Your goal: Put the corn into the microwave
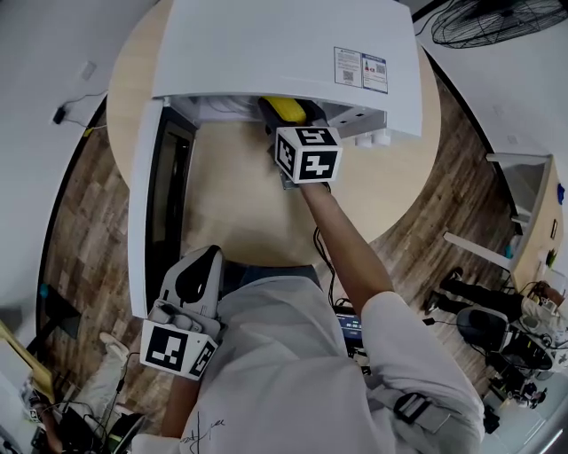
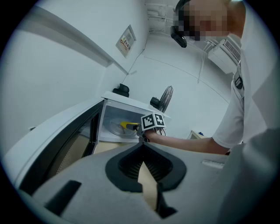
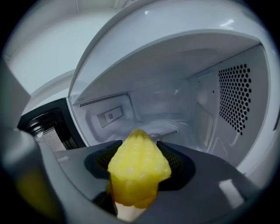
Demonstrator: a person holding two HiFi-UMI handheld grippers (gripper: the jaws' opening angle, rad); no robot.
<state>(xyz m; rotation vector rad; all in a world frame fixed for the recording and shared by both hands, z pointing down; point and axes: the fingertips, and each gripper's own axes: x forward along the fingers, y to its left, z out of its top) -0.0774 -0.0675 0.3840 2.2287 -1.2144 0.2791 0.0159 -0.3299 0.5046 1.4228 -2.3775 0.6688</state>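
The yellow corn (image 1: 286, 108) sits between the jaws of my right gripper (image 1: 279, 122), which is shut on it at the mouth of the white microwave (image 1: 284, 44). In the right gripper view the corn (image 3: 138, 175) points into the white cavity (image 3: 183, 100), above the glass turntable (image 3: 162, 129). The microwave door (image 1: 146, 204) stands swung open on the left. My left gripper (image 1: 209, 255) hangs near the table's front edge beside the door's end, shut and holding nothing. From the left gripper view (image 2: 142, 168) the corn (image 2: 127, 125) shows just inside the opening.
The microwave stands on a round wooden table (image 1: 240, 204). A floor fan (image 1: 493, 18) is at the far right. Cables and equipment lie on the wood floor (image 1: 80, 222) at both sides. My own torso fills the lower middle of the head view.
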